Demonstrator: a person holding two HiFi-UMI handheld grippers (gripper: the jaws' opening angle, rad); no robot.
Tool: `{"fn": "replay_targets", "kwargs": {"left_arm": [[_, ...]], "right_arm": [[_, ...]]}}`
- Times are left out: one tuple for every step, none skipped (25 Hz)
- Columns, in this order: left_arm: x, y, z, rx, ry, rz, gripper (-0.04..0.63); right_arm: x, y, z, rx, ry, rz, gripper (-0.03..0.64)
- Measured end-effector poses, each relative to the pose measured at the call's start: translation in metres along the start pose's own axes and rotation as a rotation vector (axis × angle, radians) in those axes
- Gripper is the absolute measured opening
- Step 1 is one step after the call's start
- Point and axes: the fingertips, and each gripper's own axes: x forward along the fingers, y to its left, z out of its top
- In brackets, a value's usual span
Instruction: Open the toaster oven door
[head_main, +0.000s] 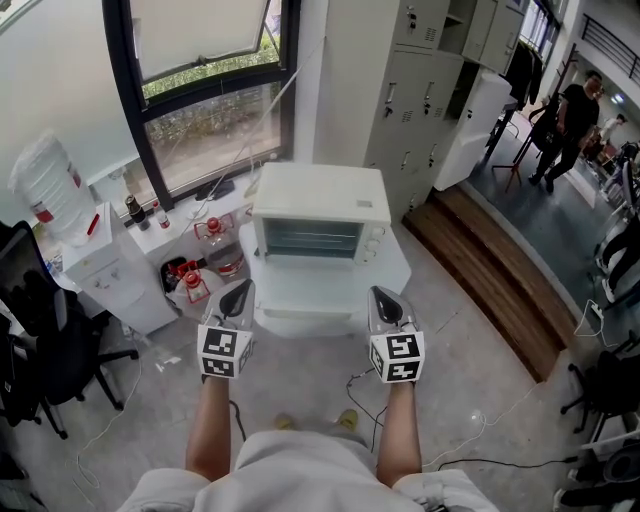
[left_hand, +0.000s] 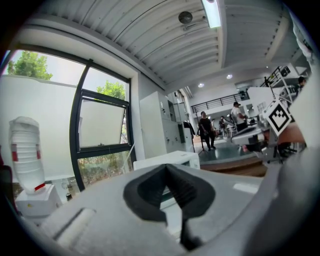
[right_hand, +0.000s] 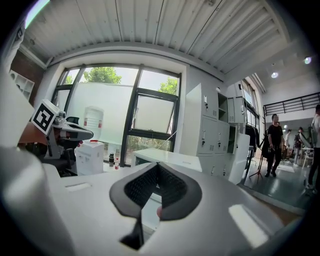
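Observation:
A white toaster oven (head_main: 318, 212) stands on a low white table (head_main: 395, 272) ahead of me, its glass door (head_main: 310, 240) closed. Both grippers hover side by side in front of the table, short of the oven and touching nothing. My left gripper (head_main: 238, 295) is shut and empty. My right gripper (head_main: 385, 300) is also shut and empty. In the left gripper view the oven (left_hand: 167, 160) peeks over the closed left gripper (left_hand: 167, 169). In the right gripper view the oven (right_hand: 167, 159) lies beyond the closed right gripper (right_hand: 157, 167).
A water dispenser (head_main: 100, 270) and a black office chair (head_main: 40, 340) stand to the left. Red-capped jugs (head_main: 212, 243) sit between dispenser and table. Grey lockers (head_main: 430, 80) and a wooden step (head_main: 490, 270) lie to the right. A person (head_main: 575, 115) walks far right. Cables cross the floor (head_main: 470, 420).

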Motion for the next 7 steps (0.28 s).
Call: {"fn": "replay_targets", "kwargs": {"left_arm": [[-0.0002, 0.0009, 0.0005, 0.001, -0.002, 0.001, -0.002], [-0.0004, 0.0019, 0.0004, 0.002, -0.002, 0.003, -0.002], [-0.0010, 0.0029, -0.0001, 0.002, 0.000, 0.004, -0.002], [-0.0016, 0.0039, -0.0008, 0.001, 0.003, 0.006, -0.002], [-0.0022, 0.0050, -0.0017, 0.000, 0.006, 0.007, -0.002], [-0.0027, 0.0063, -0.0025, -0.002, 0.009, 0.009, -0.002], [-0.0032, 0.0076, -0.0033, -0.004, 0.012, 0.011, -0.002]], "right_arm": [[0.0012, 0.0006, 0.0000, -0.001, -0.001, 0.000, 0.002], [0.0022, 0.0016, -0.0002, -0.001, -0.001, 0.001, 0.002], [0.0027, 0.0027, -0.0003, -0.001, -0.001, 0.002, 0.002], [0.0027, 0.0038, -0.0001, 0.000, 0.000, 0.004, 0.002], [0.0027, 0.0045, 0.0004, 0.002, 0.000, 0.006, 0.002], [0.0026, 0.0051, 0.0010, 0.004, 0.000, 0.008, 0.002], [0.0026, 0.0057, 0.0017, 0.006, 0.000, 0.009, 0.002]]}}
